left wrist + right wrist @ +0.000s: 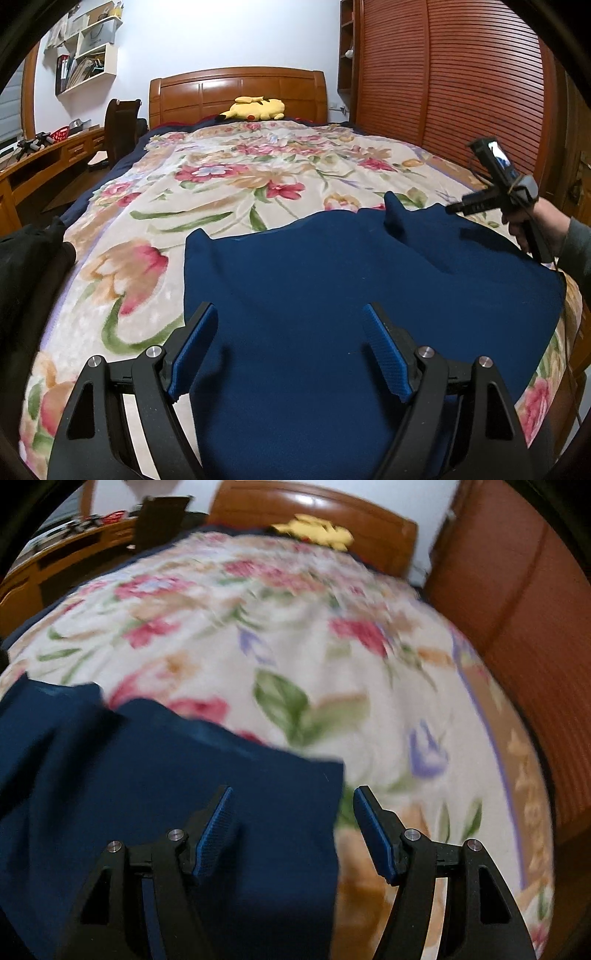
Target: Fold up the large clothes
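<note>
Blue garment [332, 280] beneath open, empty fingers [201, 332]

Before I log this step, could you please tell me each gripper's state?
Left gripper: open, empty, over the dark blue fabric garment.
Right gripper: open, holding nothing, at the garment's edge.

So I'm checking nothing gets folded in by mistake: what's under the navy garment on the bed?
The navy garment lies directly on the floral blanket, which shows all around it. Anything beneath its middle is covered and cannot be seen.
</note>
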### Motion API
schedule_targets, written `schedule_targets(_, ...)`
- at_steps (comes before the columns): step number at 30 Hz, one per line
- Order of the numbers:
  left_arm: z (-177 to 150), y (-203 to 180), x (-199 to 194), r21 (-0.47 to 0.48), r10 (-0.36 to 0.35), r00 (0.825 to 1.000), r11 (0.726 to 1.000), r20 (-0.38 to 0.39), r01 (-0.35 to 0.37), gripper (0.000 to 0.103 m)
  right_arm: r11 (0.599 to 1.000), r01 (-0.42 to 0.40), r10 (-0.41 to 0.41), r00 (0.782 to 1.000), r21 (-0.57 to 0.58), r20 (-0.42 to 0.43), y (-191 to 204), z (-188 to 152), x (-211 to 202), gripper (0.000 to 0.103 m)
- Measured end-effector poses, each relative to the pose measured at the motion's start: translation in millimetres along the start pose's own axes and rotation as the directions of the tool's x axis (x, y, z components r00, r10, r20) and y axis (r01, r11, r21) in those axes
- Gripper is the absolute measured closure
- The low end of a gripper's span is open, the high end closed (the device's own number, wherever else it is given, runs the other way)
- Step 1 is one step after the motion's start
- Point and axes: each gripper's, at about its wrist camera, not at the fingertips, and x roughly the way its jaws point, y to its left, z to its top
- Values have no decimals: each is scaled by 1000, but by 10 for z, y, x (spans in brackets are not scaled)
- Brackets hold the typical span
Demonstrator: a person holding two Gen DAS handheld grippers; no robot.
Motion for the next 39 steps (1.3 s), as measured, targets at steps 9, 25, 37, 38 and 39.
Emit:
schedule_targets(9,-29,-63,33,21,7,1000,1000,-15,-6,22,985,-129,135,990,112,-45,-237,-128,326,57)
schedule_targets(25,-57,-93,118,31,5,998,1000,-59,-3,22,982,22,-34,997,189,63,-707,-332,-109,101)
schedule_targets(37,-50,-97,109,38,14,998,999,-56,-12,22,996,-41,22,978,85,209,-169,-542,-840,45)
schedule_targets(38,-51,-96,107,38,14,998,999,-56,-12,22,996,-57,39,976,75,214,-113,-562,-883,43)
schedule_targets(39,-50,-98,107,37,15,998,999,-55,-13,22,995,-80,66,973,58,223,-33,-586,-941,43)
